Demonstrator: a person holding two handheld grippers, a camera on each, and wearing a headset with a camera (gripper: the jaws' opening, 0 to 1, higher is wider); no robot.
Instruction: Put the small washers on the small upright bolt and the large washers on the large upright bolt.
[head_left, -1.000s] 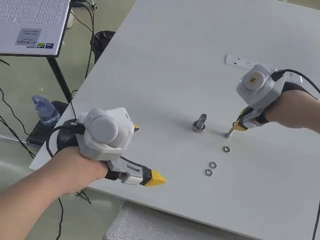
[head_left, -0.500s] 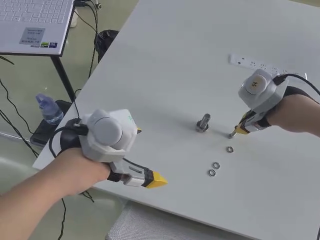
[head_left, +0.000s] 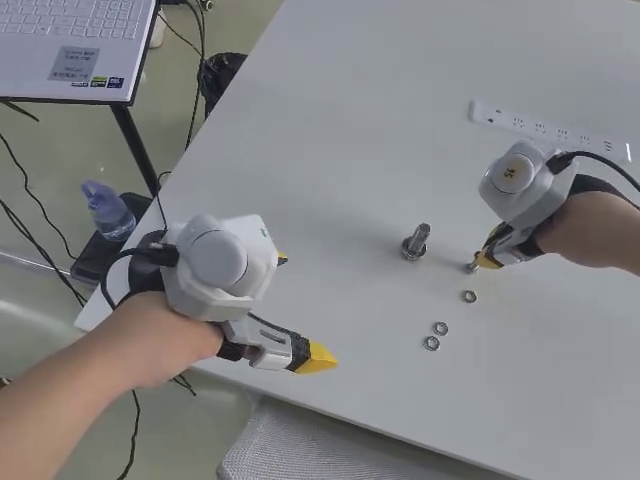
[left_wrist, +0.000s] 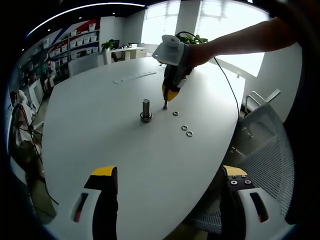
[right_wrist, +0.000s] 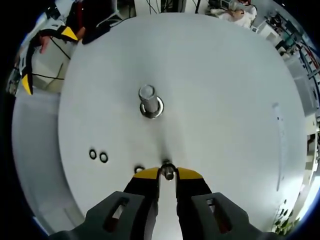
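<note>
My right gripper (right_wrist: 168, 175) is shut on a small washer (right_wrist: 168, 165), held right at the top of the small upright bolt (head_left: 470, 266). In the head view this gripper (head_left: 487, 261) leans over that bolt. The large upright bolt (head_left: 415, 243) stands just left of it with a washer round its base (right_wrist: 151, 110). Three small washers (head_left: 469, 296) (head_left: 440, 328) (head_left: 431, 344) lie loose on the white table (head_left: 350, 150) nearer me. My left gripper (head_left: 316, 357) hovers at the table's near edge, open and holding nothing (left_wrist: 169, 172). The left gripper view faces the large bolt (left_wrist: 145, 110) and the right gripper (left_wrist: 170, 92).
A white power strip (head_left: 540, 127) lies on the far right of the table. Off the table's left edge are a laptop (head_left: 70, 45) on a stand, cables and a water bottle (head_left: 108, 210). A mesh chair (head_left: 300, 450) sits below the near edge.
The head camera has shifted, sliding the scene rightward. My right gripper stays at the small bolt and my left gripper holds its place at the table edge.
</note>
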